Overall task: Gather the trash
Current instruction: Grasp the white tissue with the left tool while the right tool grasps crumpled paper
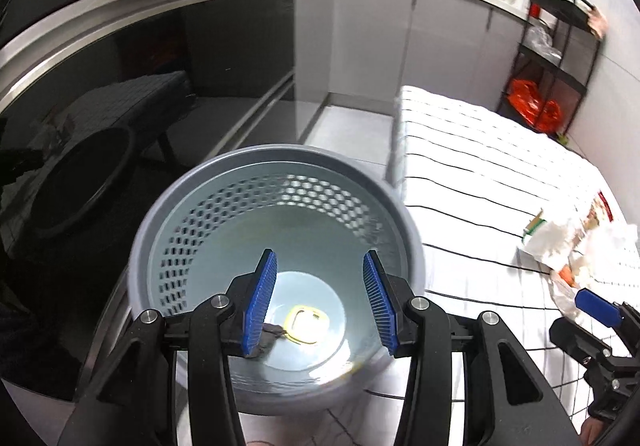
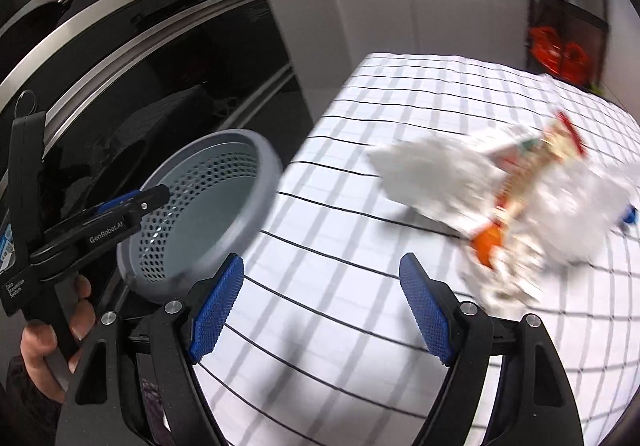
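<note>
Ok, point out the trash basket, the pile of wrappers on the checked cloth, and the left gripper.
trash basket [image 1: 280, 154]: left wrist view, far rim.
pile of wrappers [image 2: 440, 182]: right wrist view, white paper at its left.
left gripper [image 1: 320, 300]: left wrist view, midway between the blue fingertips.

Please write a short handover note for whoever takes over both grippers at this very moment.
Left gripper: open, empty, poised over the grey perforated bin.
Right gripper: open, empty, above the checked tablecloth.
Bin: beside the table edge; a yellowish piece and a dark scrap lie at its bottom.
Done: those two bits are binned.
Left: the pile of white paper and printed wrappers lies on the cloth, ahead and to the right of the right gripper. It is blurred, so the item count is unclear.
</note>
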Available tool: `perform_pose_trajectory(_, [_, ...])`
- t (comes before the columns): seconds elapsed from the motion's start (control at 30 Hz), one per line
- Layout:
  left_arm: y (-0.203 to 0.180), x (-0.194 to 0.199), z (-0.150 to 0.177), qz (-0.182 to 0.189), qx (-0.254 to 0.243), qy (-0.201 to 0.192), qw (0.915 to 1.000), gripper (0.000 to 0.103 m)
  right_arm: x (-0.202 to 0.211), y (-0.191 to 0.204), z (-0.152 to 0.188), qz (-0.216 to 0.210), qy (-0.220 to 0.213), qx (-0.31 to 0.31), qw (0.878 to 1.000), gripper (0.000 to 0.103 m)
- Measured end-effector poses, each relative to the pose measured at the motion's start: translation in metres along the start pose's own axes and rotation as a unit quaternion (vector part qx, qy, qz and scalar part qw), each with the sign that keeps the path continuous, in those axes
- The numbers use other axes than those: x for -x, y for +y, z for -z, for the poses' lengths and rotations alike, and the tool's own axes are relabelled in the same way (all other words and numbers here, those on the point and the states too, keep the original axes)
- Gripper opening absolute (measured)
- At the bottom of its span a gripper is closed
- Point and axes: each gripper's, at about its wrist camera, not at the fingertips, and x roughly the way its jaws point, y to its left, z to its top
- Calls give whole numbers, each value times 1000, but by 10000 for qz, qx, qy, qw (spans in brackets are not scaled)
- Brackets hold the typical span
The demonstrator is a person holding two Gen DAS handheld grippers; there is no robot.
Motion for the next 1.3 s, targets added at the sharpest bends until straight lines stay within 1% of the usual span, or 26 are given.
perform_pose_trajectory(0.1, [-19, 3, 4, 142, -177, -20, 9997, 49, 18, -17, 9, 210, -117, -77, 9997, 77])
perform_pose_trajectory(0.33, [-69, 10, 13, 521, -670, -68, 9964, 50, 50, -57, 25, 715, -183, -210, 9971, 77])
perform_pose_trajectory(0.37, [-76, 11, 15, 609, -720, -56, 9955, 50, 52, -61, 27, 768, -175, -218, 9967, 77])
perform_pose_trajectory(0.5, [-99, 10, 17, 772, -858, -42, 9933, 50, 54, -75, 31, 915, -148, -318, 9952, 77])
perform_pose_trajectory(0.6, [-113, 9, 19, 871, -913, -17, 9920, 55, 52, -83, 34, 980, -145, -370, 9944, 77])
perform_pose_trajectory(0.63, [-116, 8, 19, 892, -921, -18, 9917, 57, 50, -86, 35, 1031, -147, -375, 9939, 77])
perform_pose_trajectory(0.7, [-122, 6, 21, 909, -954, -14, 9913, 58, 50, -92, 39, 1078, -174, -460, 9930, 77])
perform_pose_trajectory(0.8, [-129, 3, 23, 914, -992, 34, 9909, 58, 43, -102, 41, 994, -139, -720, 9923, 77])
perform_pose_trajectory(0.87, [-129, -1, 24, 897, -1009, 75, 9908, 59, 39, -106, 42, 985, -102, -777, 9920, 77])
perform_pose_trajectory(1.13, [-126, -10, 25, 866, -965, 192, 9914, 61, 16, -104, 34, 889, 14, -796, 9929, 77])
perform_pose_trajectory(1.3, [-127, -15, 26, 868, -996, 248, 9909, 61, 0, -103, 27, 1033, 107, -796, 9914, 77])
